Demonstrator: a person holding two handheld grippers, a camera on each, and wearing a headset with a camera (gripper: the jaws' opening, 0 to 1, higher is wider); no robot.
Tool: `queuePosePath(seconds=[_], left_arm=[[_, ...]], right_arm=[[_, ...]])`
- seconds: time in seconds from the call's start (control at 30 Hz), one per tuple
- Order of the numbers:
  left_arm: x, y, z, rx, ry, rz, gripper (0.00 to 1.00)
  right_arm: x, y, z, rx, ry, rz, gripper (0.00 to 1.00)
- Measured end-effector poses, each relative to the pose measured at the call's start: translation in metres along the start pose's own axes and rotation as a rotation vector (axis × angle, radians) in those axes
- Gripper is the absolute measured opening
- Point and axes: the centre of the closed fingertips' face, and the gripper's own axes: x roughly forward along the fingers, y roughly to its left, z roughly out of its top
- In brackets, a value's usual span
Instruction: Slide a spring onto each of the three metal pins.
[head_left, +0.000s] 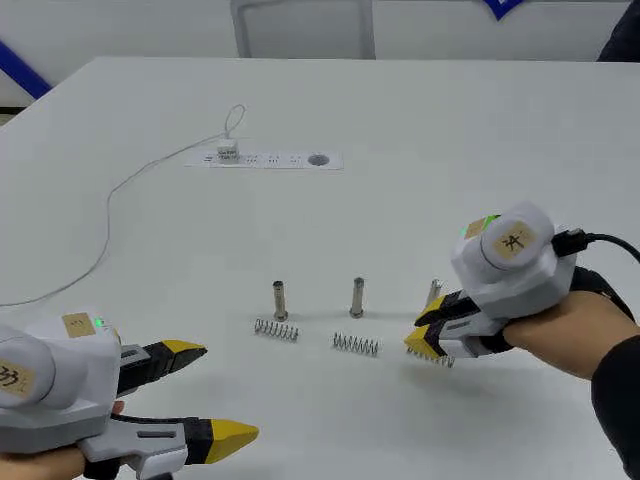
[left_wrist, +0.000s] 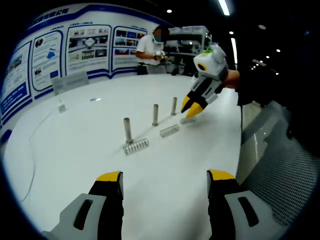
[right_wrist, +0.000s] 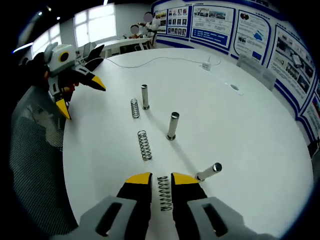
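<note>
Spring (right_wrist: 163, 196) lies flat — between right gripper (right_wrist: 161, 178) jaws.

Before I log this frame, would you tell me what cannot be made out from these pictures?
- Right gripper view: the right gripper straddles the rightmost spring, but contact is too fine to see.
- Head view: the rightmost pin has its base hidden behind the right gripper.
- Left gripper view: the wall posters have text too small to read.
</note>
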Motion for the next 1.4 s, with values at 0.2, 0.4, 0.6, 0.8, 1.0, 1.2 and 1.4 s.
queuePosePath(seconds=[0.2,0.4,0.6,0.8,1.0,1.2,1.4], left_arm=[[0.0,0.0,0.0,-0.003,-0.002,0.002,0.69],[-0.001,0.0,0.001,-0.006,-0.005,0.006,0.69],[-0.001,0.001,0.001,-0.009,-0.009,0.01,0.69],[-0.001,0.001,0.001,-0.01,-0.008,0.011,0.69],[-0.002,0.001,0.002,-0.011,-0.01,0.011,0.69],[-0.002,0.001,0.002,-0.012,-0.01,0.011,0.69],[-0.001,0.0,0.001,-0.007,-0.005,0.004,0.69]], right_arm=[[0.008,0.0,-0.002,-0.048,0.061,0.028,0.16],[0.015,0.002,-0.009,-0.103,0.16,0.067,0.16],[0.019,0.0,-0.014,-0.107,0.205,0.085,0.16],[0.021,0.002,-0.015,-0.105,0.221,0.107,0.15],[0.02,0.004,-0.015,-0.103,0.224,0.117,0.12],[0.012,0.005,-0.008,-0.07,0.166,0.109,0.12],[0.0,0.002,0.0,-0.036,0.098,0.084,0.12]])
